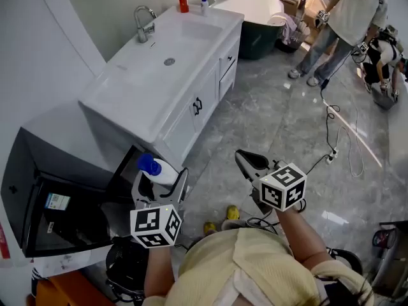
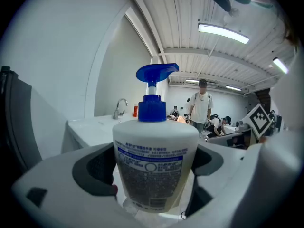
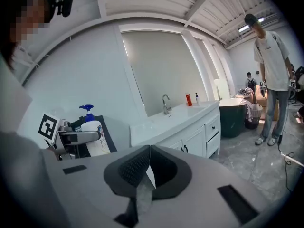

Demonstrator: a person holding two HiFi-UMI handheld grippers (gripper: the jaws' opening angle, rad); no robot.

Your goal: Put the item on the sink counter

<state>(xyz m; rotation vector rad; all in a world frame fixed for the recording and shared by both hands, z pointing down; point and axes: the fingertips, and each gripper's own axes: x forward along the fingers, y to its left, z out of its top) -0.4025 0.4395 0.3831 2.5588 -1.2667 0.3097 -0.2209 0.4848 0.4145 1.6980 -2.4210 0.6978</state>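
A white pump bottle (image 1: 159,169) with a blue pump head hangs upright between the jaws of my left gripper (image 1: 160,183), which is shut on its sides. In the left gripper view the bottle (image 2: 154,156) fills the middle, its printed label facing the camera, with the dark pads (image 2: 92,170) against it. The white sink counter (image 1: 159,69) with its chrome faucet (image 1: 144,23) lies ahead and above, apart from the bottle. My right gripper (image 1: 248,161) hovers over the floor to the right, shut and empty; its pads (image 3: 137,167) meet. The bottle (image 3: 92,134) shows at that view's left.
A black open-fronted cabinet (image 1: 57,196) stands left of the bottle. A red bottle (image 1: 183,0) and a small white bottle (image 1: 204,4) stand at the counter's far end. Beyond are a bathtub (image 1: 255,11), a standing person (image 1: 347,24) and cables (image 1: 344,129) on the grey floor.
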